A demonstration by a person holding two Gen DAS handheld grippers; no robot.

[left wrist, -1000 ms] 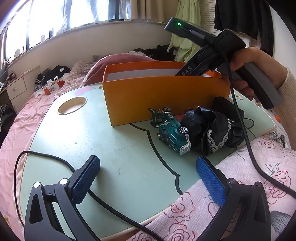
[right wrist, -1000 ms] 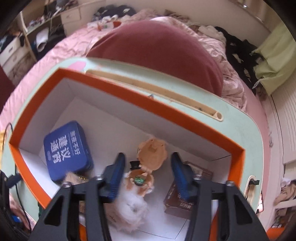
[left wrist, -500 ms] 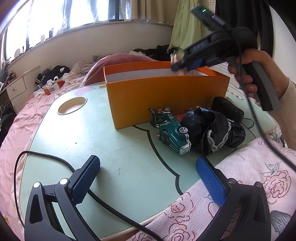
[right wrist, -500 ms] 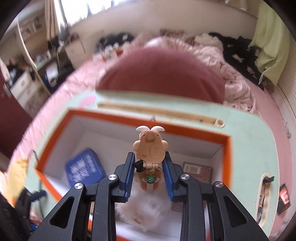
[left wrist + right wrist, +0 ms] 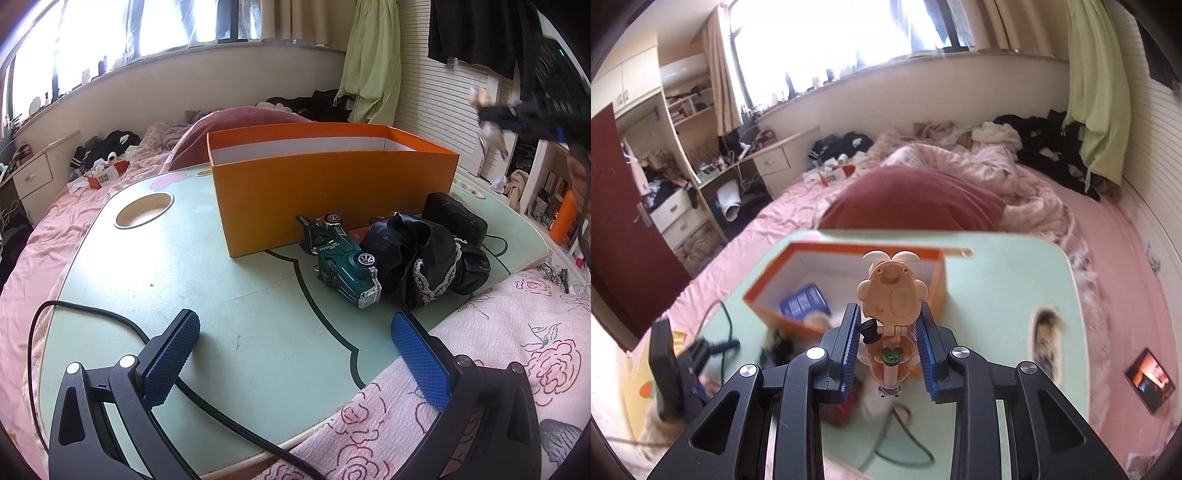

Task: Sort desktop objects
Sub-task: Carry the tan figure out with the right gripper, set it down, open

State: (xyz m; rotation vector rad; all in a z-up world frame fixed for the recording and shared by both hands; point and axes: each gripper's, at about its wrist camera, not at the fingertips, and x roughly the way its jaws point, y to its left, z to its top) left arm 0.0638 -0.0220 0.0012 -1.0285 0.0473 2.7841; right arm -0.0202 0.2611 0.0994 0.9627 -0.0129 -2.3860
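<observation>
We've got the right gripper (image 5: 888,347) clenched on a small peach-coloured plastic figurine w/ pale horns and a tiny black top hat (image 5: 891,302); its jaws have just been closing, figurine between them, and it's held in the air above the pale-green lap table (image 5: 229,295), off the near right side of the open orange cardboard box (image 5: 332,192). A flat blue tin w/ white lettering (image 5: 803,304) lies inside the box, so part of the sorting looks done, tho whether the figurine is going in or coming out we can't tell. Left out on the table by the box's front wall: a dark-green toy car on its side (image 5: 341,260), a crumpled black lace-trimmed cloth (image 5: 424,262) touching it, and a black pouch (image 5: 454,218) toward the right edge. Left gripper (image 5: 295,354) hangs released, nothing in it, over the table's near edge. Our guess: roughly three items to go.
</observation>
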